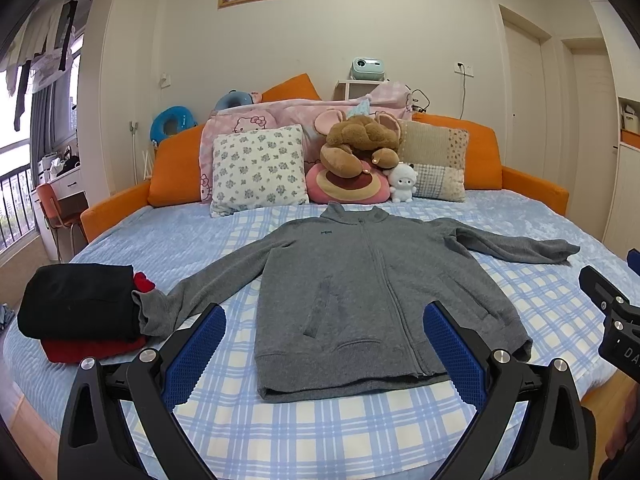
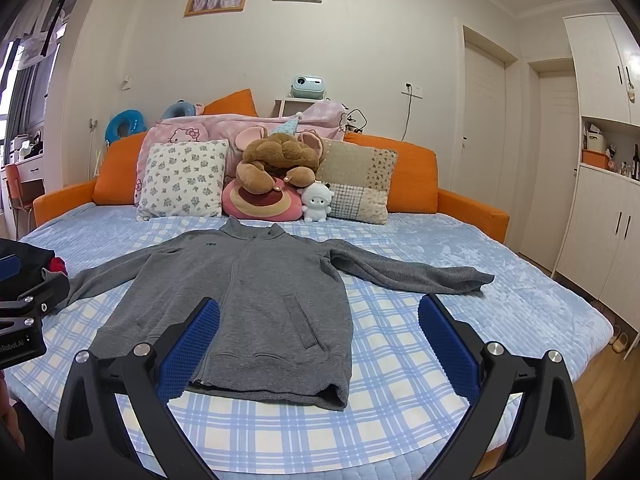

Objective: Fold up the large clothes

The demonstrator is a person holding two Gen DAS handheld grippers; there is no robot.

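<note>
Right now my left gripper [image 1: 324, 344] hangs above the near edge of the bed [image 1: 304, 432], fingers spread wide and holding nothing. My right gripper [image 2: 319, 338] does the same, also spread and empty. Ahead, the grey jacket [image 1: 352, 276] lies flat and face up on the checked sheet, zipped, both sleeves out sideways, collar towards the pillows [image 1: 258, 168]. Its left sleeve end touches a folded pile [image 1: 80, 308] of black and red clothes.

Bed [image 1: 120, 236] bears a checked sheet [image 1: 320, 432]; grey jacket [image 1: 360, 280] spread flat; folded clothes [image 1: 80, 304]; pillows [image 1: 258, 168].
</note>
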